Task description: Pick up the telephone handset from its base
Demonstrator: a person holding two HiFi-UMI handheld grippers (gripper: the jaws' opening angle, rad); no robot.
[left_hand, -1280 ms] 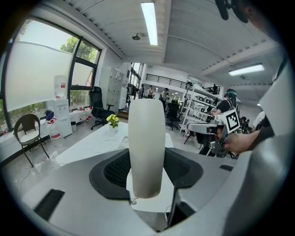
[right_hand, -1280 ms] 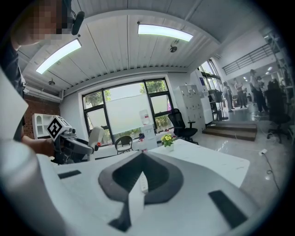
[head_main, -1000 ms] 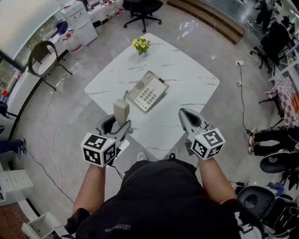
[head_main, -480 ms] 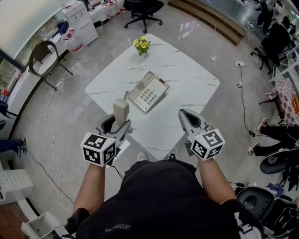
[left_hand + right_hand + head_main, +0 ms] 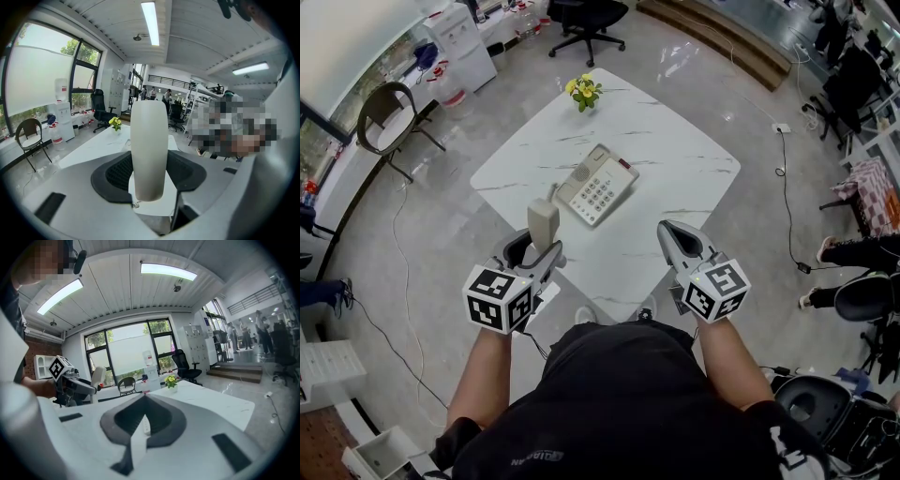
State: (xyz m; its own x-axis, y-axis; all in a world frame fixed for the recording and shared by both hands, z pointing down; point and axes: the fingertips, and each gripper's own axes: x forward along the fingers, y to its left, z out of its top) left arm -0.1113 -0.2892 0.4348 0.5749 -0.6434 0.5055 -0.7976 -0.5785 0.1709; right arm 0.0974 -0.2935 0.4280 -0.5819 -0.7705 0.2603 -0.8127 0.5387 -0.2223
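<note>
Left tongs (image 5: 546,253) clench the handset (image 5: 543,222) upright (well clear of its base (image 5: 598,185) on the desk (image 5: 684,159)); right tongs (image 5: 667,228) are clenched, empty.

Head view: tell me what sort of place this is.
Likely an open-plan office: a black swivel chair stands beyond a white marble-look table carrying a desk telephone base, and long strip lights line the ceiling.

handset (image 5: 149,150): smooth matt plastic | table (image 5: 675,159): glossy marble (grey-veined) | floor (image 5: 431,216): polished
</note>
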